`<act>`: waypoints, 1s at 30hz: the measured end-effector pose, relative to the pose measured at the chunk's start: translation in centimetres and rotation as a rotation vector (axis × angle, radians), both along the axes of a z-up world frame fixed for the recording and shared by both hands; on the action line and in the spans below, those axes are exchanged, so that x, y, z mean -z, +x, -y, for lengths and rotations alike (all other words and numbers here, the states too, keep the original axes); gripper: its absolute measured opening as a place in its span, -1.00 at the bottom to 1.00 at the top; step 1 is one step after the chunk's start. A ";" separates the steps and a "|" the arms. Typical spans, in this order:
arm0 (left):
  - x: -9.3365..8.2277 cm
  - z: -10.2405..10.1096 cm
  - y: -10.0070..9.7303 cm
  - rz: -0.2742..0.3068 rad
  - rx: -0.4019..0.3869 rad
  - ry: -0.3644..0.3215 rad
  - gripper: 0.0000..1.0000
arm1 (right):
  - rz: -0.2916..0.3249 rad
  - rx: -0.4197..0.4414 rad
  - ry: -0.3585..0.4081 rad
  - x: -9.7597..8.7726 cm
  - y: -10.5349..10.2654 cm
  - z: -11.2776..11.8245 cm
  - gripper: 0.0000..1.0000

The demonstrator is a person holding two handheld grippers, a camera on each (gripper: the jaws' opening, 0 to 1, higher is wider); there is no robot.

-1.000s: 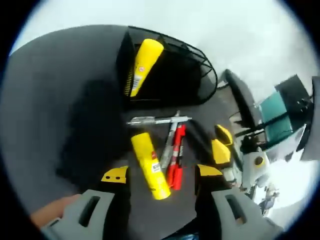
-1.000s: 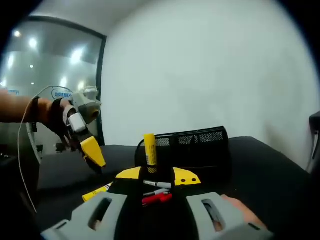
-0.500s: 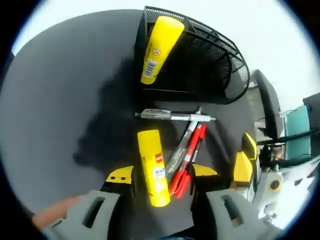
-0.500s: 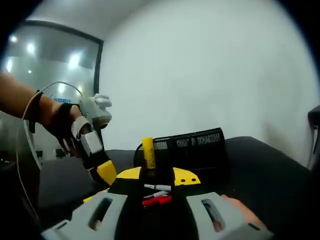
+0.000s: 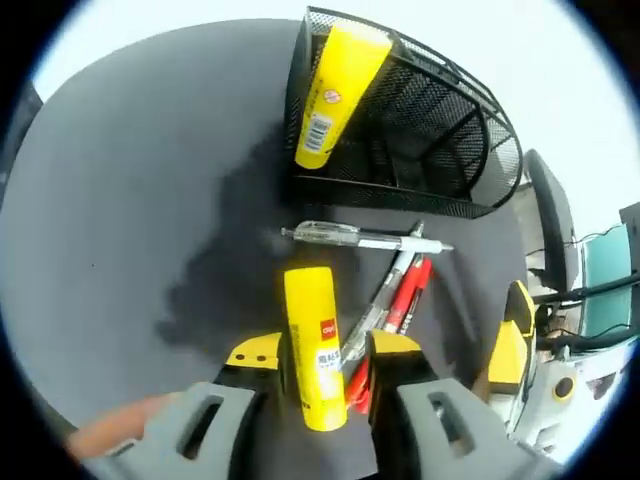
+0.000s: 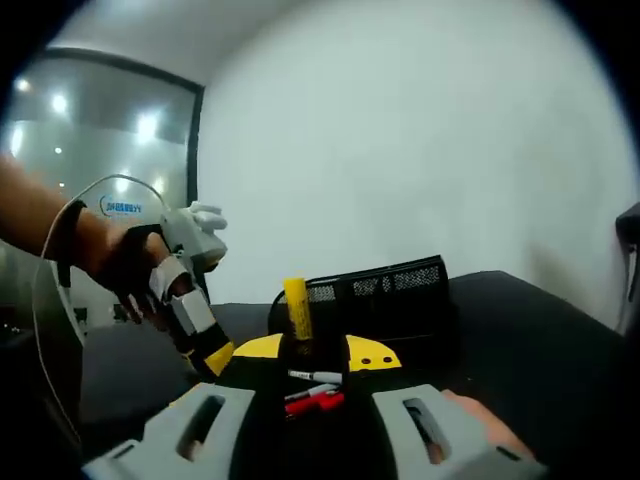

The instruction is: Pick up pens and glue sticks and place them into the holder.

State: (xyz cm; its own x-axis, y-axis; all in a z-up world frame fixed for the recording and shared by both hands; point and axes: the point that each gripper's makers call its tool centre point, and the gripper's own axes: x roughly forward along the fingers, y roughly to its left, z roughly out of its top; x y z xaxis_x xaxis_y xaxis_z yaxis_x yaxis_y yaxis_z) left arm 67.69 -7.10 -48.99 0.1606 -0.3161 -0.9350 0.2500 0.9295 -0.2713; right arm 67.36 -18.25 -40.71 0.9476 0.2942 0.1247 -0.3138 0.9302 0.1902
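Left gripper is down low over the table, jaws straddling the yellow glue stick. Right gripper hovers a bit back, jaws spread apart.

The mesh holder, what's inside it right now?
One yellow glue stick stands tilted in the end compartment of the holder. The rest looks empty through the mesh, though the floor behind its near wall is hidden.
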 end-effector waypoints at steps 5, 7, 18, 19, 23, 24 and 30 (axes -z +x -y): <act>1.1 -0.1 0.0 0.002 0.008 0.011 -0.46 | -0.003 0.001 -0.004 0.1 0.0 0.0 -0.63; 1.2 -0.4 0.0 0.019 0.011 0.025 -0.52 | -0.006 0.002 -0.004 0.1 0.0 0.0 -0.63; 0.8 -1.0 -0.5 0.041 0.069 -0.015 -0.68 | -0.018 0.004 -0.013 0.4 0.2 0.0 -0.63; 0.8 -1.2 -0.5 0.051 0.080 -0.015 -0.69 | -0.018 0.004 -0.014 0.4 0.1 0.0 -0.63; 0.6 -1.4 -0.5 0.105 0.117 -0.100 -0.69 | -0.024 0.007 -0.024 0.5 0.2 0.0 -0.63; 0.4 -1.5 0.3 0.115 0.122 -0.130 -0.69 | -0.025 0.006 -0.026 0.5 0.3 -0.1 -0.63; -1.9 -2.2 1.1 0.321 0.199 -0.315 -0.70 | -0.028 0.003 -0.026 0.6 0.3 -0.1 -0.62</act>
State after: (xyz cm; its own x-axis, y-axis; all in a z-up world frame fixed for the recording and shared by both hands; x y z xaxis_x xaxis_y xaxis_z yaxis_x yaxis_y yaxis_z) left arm 68.75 -4.86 -47.05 0.3332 -0.6294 -0.7020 0.5313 0.7405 -0.4116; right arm 67.65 -18.14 -41.32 0.9514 0.2944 0.0908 -0.3063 0.9358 0.1744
